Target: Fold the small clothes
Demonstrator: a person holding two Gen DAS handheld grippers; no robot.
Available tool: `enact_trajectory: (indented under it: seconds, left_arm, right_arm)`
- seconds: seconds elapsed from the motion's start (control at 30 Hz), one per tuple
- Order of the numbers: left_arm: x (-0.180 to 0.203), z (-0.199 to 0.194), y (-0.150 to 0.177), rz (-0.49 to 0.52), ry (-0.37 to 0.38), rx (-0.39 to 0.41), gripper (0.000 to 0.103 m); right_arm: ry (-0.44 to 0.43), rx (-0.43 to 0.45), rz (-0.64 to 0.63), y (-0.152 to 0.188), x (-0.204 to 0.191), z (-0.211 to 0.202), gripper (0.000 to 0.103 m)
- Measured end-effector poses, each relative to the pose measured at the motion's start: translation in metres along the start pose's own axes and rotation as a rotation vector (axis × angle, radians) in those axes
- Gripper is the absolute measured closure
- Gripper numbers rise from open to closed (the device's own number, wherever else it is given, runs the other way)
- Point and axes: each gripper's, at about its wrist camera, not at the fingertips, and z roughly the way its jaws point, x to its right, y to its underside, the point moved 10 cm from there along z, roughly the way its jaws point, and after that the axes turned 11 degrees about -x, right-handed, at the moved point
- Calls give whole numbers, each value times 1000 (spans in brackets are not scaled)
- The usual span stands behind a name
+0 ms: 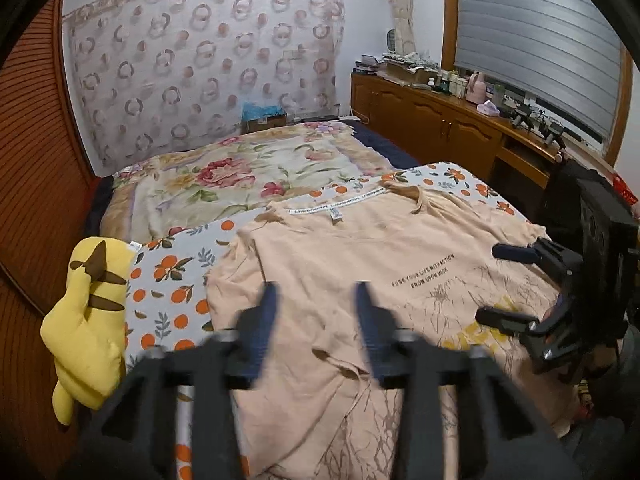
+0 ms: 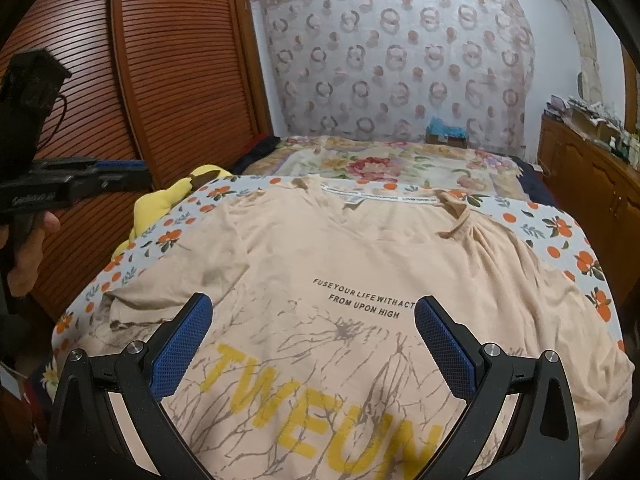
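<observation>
A peach T-shirt (image 1: 360, 248) lies spread flat on the bed, collar toward the far side, with small black text and big yellow letters (image 2: 320, 408) on it. In the left wrist view my left gripper (image 1: 316, 300) hovers over the shirt's left half, open, with nothing between its blue pads. My right gripper (image 2: 314, 312) stands wide open above the printed lower part of the T-shirt (image 2: 340, 240), also holding nothing. It shows at the right of the left wrist view as well, right gripper (image 1: 490, 282). A hand holds the left gripper (image 2: 140, 172) at the left edge of the right wrist view.
The shirt rests on an orange-print sheet (image 1: 168, 280). A yellow plush toy (image 1: 88, 312) lies at the bed's left edge, and a floral blanket (image 1: 240, 176) lies beyond. A louvred wooden wardrobe (image 2: 180, 80) stands left. A cluttered wooden cabinet (image 1: 440, 120) runs along the right.
</observation>
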Motion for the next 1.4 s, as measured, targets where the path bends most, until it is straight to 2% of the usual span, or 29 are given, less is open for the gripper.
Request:
enact_trajectory:
  seconds: [0.13,0.27,0.37,0.43,0.53,0.63,0.73,0.8,0.97,1.07,1.13,1.2,1.4]
  left_arm:
    - [-15,6,22,-19,-47,-31,53]
    - [-42,28,60,-74,-72,-97,48]
    - [-58,46,85,-100,-97,-146,47]
    - [-72,58,102,-115,-123,-182,47]
    - [-87,72,117,-150,-117,-206,45]
    - [-94,72,120,-188,-73,-181,44]
    - [-95,73,121,-183,-83,-160,43]
    - [-95,73,121,-172,-85,-130,43]
    - [-99,73,120,-177,-79,-129,42]
    - [-98,73,120,-178,-80,-129,41]
    - [-99,73,119,-178,-82,-129,41]
    - [-100,73,119,-179,-81,-130,41]
    - [-102,73,121,-196,-90,-131,37]
  right_arm:
    - [-15,-5,-18,-4,-6,1,1]
    - [-53,-22,-58,-8,-22,7,9]
    - [-90,-40,-102,-13,-38,15,22]
    - [-100,-52,-141,-18,-51,23,34]
    - [-131,-85,-179,-21,-69,42,41]
    - [-165,-137,-202,-19,-86,64,48]
    - [-180,-192,-220,-15,-97,86,55]
    - [-178,-222,-236,-12,-103,99,58]
    - [-128,-276,-278,-6,-110,120,64]
    - [-77,-276,-309,-8,-109,124,81]
    - [-68,-275,-330,-8,-109,123,97]
    - [-50,-260,-327,-9,-104,118,100]
    - [-53,-222,-286,-11,-92,94,101]
